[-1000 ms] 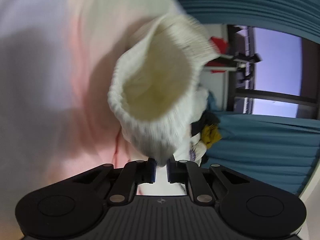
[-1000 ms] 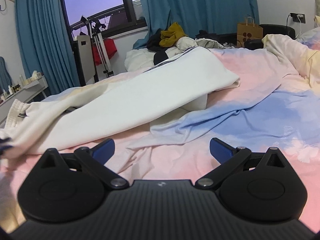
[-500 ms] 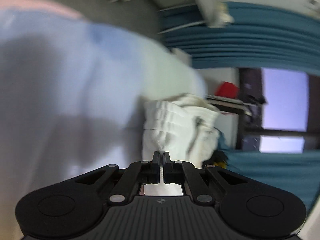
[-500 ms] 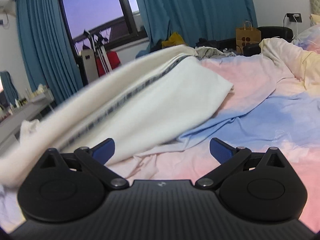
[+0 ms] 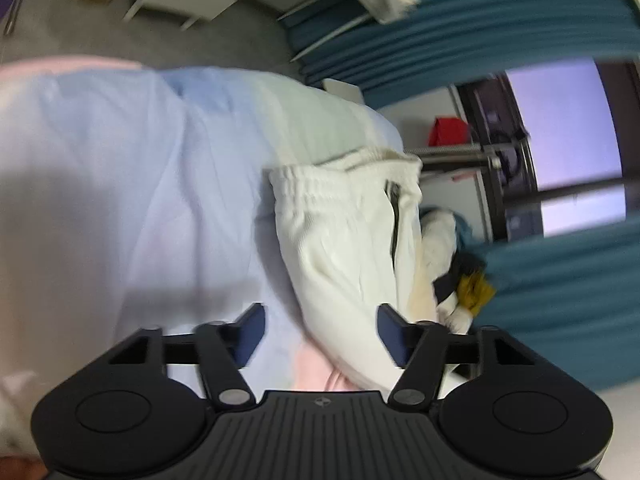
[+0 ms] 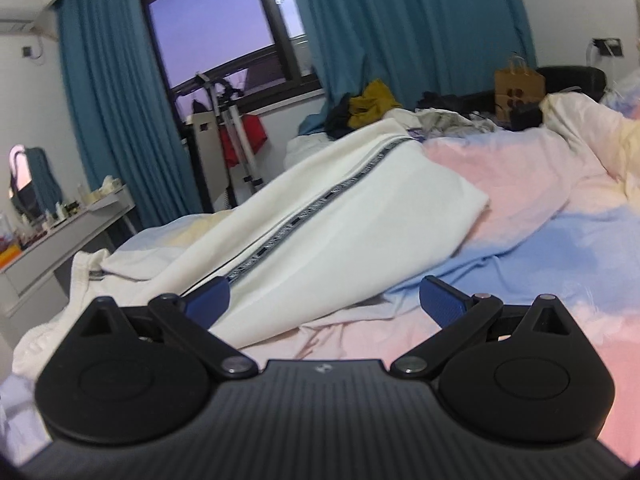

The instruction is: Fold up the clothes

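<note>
While left gripper (image 5: 320, 330) jaws just opened, cream trousers (image 5: 352, 248) lie free on bed (image 5: 120, 184).

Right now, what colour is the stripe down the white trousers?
Dark with pale flecks, clearest in the right wrist view.

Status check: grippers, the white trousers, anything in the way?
Left gripper just opened, nothing between fingers. Right gripper open, empty. White trousers folded lengthwise on bedsheet. Nothing in the way.
</note>
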A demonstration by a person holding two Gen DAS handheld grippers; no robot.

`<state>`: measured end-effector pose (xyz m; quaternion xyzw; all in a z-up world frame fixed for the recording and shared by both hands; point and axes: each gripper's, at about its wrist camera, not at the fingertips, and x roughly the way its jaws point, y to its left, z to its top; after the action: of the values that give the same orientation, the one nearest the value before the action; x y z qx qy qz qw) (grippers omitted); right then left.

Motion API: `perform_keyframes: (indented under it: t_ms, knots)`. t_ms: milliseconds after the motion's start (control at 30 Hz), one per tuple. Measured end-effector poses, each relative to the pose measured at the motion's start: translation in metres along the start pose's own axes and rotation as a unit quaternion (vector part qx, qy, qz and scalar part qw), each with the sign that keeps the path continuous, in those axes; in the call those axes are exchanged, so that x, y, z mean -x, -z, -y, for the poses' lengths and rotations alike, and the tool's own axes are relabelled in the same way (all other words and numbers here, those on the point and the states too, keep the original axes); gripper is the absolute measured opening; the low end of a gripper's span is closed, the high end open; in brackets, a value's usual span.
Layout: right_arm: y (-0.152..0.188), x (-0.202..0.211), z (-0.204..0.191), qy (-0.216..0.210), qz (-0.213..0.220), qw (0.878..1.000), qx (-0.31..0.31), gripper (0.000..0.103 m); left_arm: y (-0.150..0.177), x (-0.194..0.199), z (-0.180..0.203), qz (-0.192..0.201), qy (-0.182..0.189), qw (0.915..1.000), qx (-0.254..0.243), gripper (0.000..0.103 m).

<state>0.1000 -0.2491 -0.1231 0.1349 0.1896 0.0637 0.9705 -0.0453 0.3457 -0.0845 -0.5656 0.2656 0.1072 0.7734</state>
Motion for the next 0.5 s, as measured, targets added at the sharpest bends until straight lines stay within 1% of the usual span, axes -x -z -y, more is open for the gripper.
perform_keyframes:
  t_ms: [67, 100, 133, 167, 200, 267, 300, 367, 400, 433, 467, 500]
  knots:
    - [-0.001, 0.001, -0.004, -0.005, 0.000, 1.000, 0.011, 0.103, 0.012, 0.017, 0.015, 0.004, -0.001, 0.9989, -0.047, 0.073]
    - [-0.002, 0.002, -0.005, -0.010, -0.001, 1.000, 0.014, 0.103, 0.020, 0.023, 0.025, 0.011, 0.002, 0.9972, -0.074, 0.080]
    - [-0.004, 0.002, -0.006, -0.014, -0.003, 1.000, 0.016, 0.103, 0.027, 0.025, 0.037, 0.020, 0.005, 0.9943, -0.105, 0.082]
    - [-0.005, 0.003, -0.006, -0.016, -0.004, 1.000, 0.017, 0.103, 0.035, 0.022, 0.052, 0.027, 0.005, 0.9895, -0.142, 0.082]
    - [-0.007, 0.005, -0.006, -0.017, -0.004, 1.000, 0.017, 0.103, 0.043, 0.019, 0.067, 0.027, 0.001, 0.9830, -0.181, 0.082]
    - [-0.010, 0.007, -0.004, -0.018, -0.005, 1.000, 0.015, 0.103, 0.058, 0.004, 0.097, 0.017, -0.007, 0.9654, -0.260, 0.084]
    - [-0.011, 0.008, -0.003, -0.018, -0.006, 1.000, 0.013, 0.103, 0.068, -0.011, 0.114, 0.008, -0.009, 0.9526, -0.304, 0.085]
    - [-0.013, 0.009, -0.001, -0.015, -0.006, 1.000, 0.012, 0.103, 0.083, -0.043, 0.141, -0.010, -0.004, 0.9302, -0.367, 0.086]
    - [-0.014, 0.009, 0.000, -0.014, -0.006, 1.000, 0.011, 0.103, 0.090, -0.058, 0.153, -0.019, 0.005, 0.9189, -0.394, 0.086]
    - [-0.014, 0.009, 0.001, -0.011, -0.008, 1.000, 0.011, 0.103, 0.096, -0.077, 0.163, -0.034, 0.027, 0.9061, -0.421, 0.086]
    - [-0.015, 0.008, 0.002, -0.009, -0.010, 1.000, 0.011, 0.103, 0.100, -0.093, 0.172, -0.045, 0.048, 0.8951, -0.441, 0.086]
    - [-0.015, 0.008, 0.003, -0.006, -0.012, 1.000, 0.011, 0.103, 0.102, -0.111, 0.181, -0.054, 0.059, 0.8885, -0.452, 0.086]
